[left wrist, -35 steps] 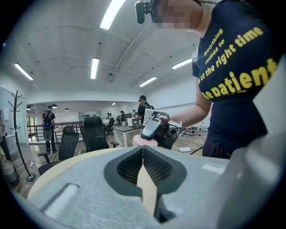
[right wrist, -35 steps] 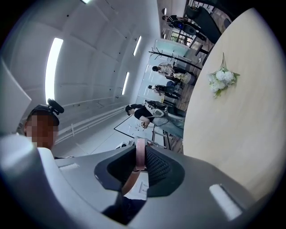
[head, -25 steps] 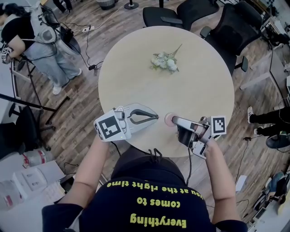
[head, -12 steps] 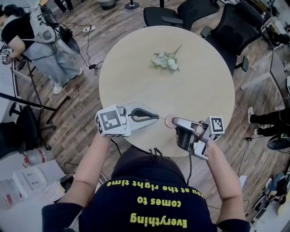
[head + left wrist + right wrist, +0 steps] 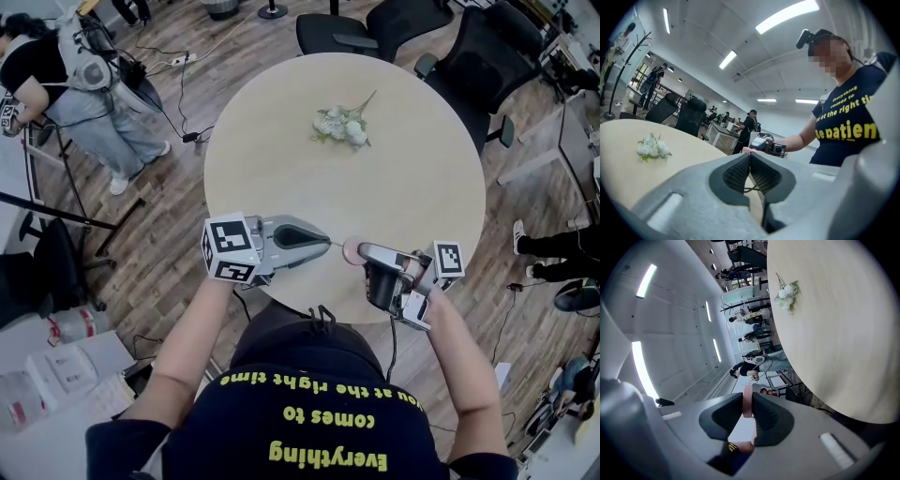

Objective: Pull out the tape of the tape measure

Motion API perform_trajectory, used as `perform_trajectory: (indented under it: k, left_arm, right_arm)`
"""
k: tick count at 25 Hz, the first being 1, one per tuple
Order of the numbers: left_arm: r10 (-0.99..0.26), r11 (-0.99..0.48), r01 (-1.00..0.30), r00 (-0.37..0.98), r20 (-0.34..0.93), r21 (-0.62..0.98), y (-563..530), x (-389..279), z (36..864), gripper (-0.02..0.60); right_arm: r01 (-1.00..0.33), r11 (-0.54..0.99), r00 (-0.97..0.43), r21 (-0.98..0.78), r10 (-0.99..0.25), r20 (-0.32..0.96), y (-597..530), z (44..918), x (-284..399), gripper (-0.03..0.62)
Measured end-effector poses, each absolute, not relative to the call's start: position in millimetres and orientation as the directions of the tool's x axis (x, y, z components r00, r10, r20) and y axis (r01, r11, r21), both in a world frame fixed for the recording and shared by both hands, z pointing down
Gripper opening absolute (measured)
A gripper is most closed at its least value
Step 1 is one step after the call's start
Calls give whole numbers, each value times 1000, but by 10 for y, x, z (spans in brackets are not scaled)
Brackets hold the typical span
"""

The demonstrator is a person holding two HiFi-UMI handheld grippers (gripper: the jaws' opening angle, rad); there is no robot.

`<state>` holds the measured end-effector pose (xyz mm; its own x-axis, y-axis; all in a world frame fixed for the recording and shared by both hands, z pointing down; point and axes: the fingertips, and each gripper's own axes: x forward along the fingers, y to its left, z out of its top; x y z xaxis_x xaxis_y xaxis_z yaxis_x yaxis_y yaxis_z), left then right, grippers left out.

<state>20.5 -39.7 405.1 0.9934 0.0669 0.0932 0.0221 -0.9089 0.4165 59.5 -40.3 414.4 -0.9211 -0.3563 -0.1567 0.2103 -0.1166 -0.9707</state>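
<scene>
Round table (image 5: 281, 122) fills upper-mid of head view. Flower bunch (image 5: 343, 127) lies on it twd top, well apart from the work. Both tools sit at lower centre, over table's near edge. Left gripper (image 5: 324, 244) is at left-centre, pointing right, marker cube at its rear. Its jaws are fully together, pinched on a thin dark strand that reads as end of the tape (image 5: 337, 245). Right gripper (image 5: 360, 250) is at right-centre, pointing left, jaws narrow and clamped on the tape measure (image 5: 351, 248), a small pink round case, pads on its flat faces per right gripper view. Case is just beside left tips; can't tell if it touches tabletop. Only a short bit of tape shows btwn them, so pull looks barely begun. Risks, as judged: tape end is thin and caught at pad tips only, so it could slide out once hands part, esp. if return spring is stiff, and then snap back. Case is round and smooth, so it may turn or squirt from right pads if pull goes off-axis. Tape may twist if the two tools are rolled unlike each other. Vs 1 s ago: left cube has rolled, one face up then, two faces showing now. Right marker has tilted a little too. Gap btwn tips and case is abt same, no more tape out. Flowers unmoved.
</scene>
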Motion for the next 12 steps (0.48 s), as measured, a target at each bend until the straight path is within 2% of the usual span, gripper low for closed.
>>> perform_trajectory:
  k: [12]
  left_arm:
    - [115, -797, 58, 992, 56, 601, -416, 195, 4163, 6]
  right_arm:
    - [313, -234, -872, -921, -455, -181, -341, 4299, 624, 81]
